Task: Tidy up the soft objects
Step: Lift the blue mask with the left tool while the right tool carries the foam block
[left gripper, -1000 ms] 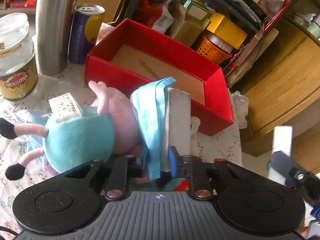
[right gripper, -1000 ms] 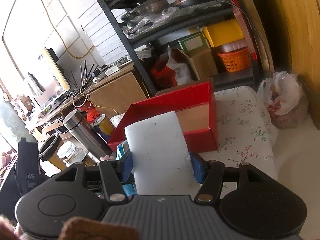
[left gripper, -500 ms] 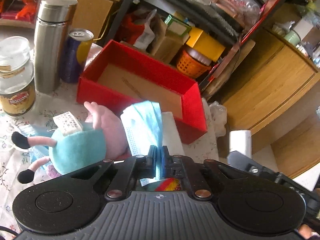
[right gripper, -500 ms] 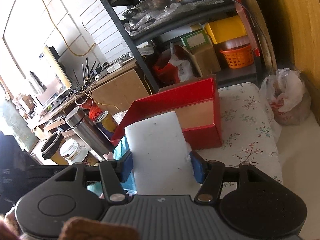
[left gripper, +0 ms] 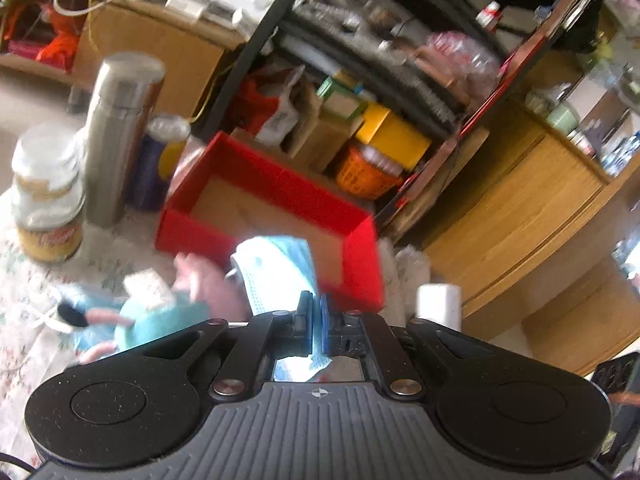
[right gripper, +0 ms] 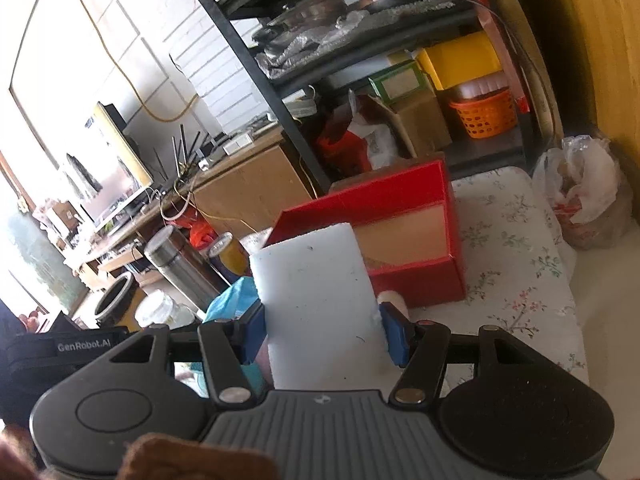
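Red box (left gripper: 280,196), light-blue mask (left gripper: 280,268), white foam block (right gripper: 316,300) — white tablecloth (right gripper: 512,280) with small floral print.

A pale blue face mask (left gripper: 276,268) hangs pinched by one edge between the pads of the left tool (left gripper: 316,326), its pleated body standing up in front of the red box (left gripper: 280,196). The box is open-topped with a brown cardboard floor and sits on the flowered tabletop (right gripper: 516,248). A plush toy (left gripper: 172,312), pink with a teal dress and a white tag, lies on its side just before the box. A white foam block (right gripper: 316,300) stands upright, clamped between the blue pads of the right tool (right gripper: 324,332).
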Demonstrator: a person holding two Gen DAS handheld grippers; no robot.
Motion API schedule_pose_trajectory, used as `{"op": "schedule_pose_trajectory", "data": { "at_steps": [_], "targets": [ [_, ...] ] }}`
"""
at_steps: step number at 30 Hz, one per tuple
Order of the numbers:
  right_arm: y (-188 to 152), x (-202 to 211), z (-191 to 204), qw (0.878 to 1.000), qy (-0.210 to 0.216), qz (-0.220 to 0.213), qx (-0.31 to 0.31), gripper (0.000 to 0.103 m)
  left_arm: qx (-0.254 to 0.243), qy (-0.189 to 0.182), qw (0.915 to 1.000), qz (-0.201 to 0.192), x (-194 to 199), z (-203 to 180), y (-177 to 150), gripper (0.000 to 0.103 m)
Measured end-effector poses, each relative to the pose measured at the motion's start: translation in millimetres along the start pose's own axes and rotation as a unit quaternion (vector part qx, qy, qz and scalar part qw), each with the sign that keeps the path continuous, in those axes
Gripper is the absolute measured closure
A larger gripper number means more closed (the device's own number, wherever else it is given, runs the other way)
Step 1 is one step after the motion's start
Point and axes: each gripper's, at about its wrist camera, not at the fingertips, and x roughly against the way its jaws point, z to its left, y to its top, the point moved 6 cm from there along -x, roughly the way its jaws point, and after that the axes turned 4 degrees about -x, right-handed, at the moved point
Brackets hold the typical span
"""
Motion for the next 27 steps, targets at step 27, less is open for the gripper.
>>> {"op": "schedule_pose_trajectory", "data": {
  "at_steps": [27],
  "targets": [
    [2, -9, 15, 1.000, 0.011, -0.010, -0.006, 0.073, -0.019, 0.089, 0.9917, 0.091, -66, 14, -38, 0.082]
  ]
}}
